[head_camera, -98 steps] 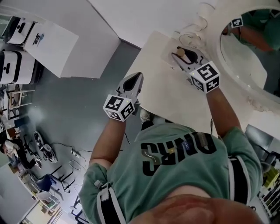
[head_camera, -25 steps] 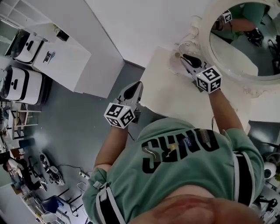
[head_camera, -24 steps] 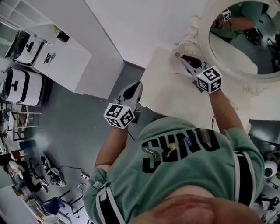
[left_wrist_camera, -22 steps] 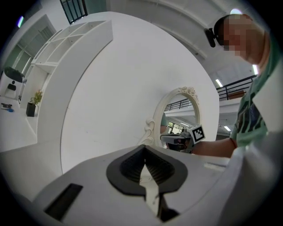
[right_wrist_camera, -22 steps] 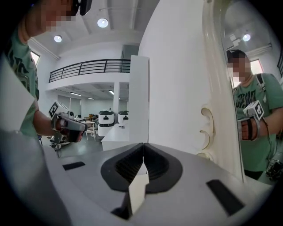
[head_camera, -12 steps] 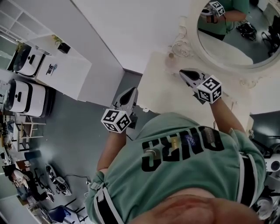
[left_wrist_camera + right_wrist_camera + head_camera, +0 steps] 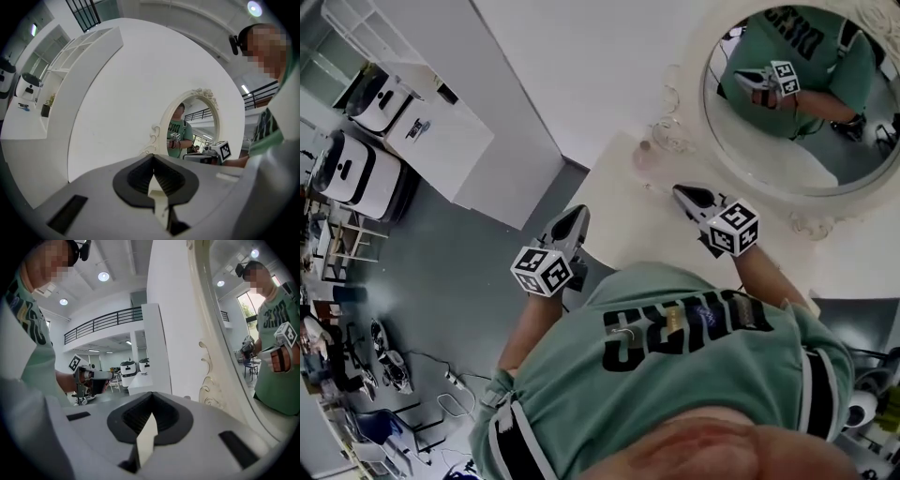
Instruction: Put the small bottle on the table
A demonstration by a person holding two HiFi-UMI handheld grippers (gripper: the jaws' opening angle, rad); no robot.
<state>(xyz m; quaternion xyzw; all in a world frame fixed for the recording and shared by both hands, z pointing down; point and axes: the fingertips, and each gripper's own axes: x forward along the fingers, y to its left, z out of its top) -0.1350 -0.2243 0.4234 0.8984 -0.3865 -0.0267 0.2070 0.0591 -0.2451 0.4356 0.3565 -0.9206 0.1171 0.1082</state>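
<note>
The small pale bottle (image 7: 644, 154) stands on the cream table (image 7: 628, 220) near its far edge, by the foot of the mirror frame. My right gripper (image 7: 679, 191) hovers over the table a short way nearer me than the bottle; its jaws are shut with nothing between them. My left gripper (image 7: 577, 213) hangs at the table's left edge, half over the floor, and is also shut and empty. In the right gripper view the pads (image 7: 149, 425) meet; in the left gripper view the pads (image 7: 154, 180) meet too. I cannot make out the bottle in either gripper view.
A round mirror (image 7: 797, 103) in an ornate white frame rises behind the table and reflects me and the grippers. A white wall runs left of it. White cabinets and machines (image 7: 366, 141) stand on the grey floor (image 7: 459, 253) at the left.
The right gripper has pulled back from the bottle toward me and closed; the bottle stays standing by the mirror. The view has tilted up, so more of the mirror shows.
</note>
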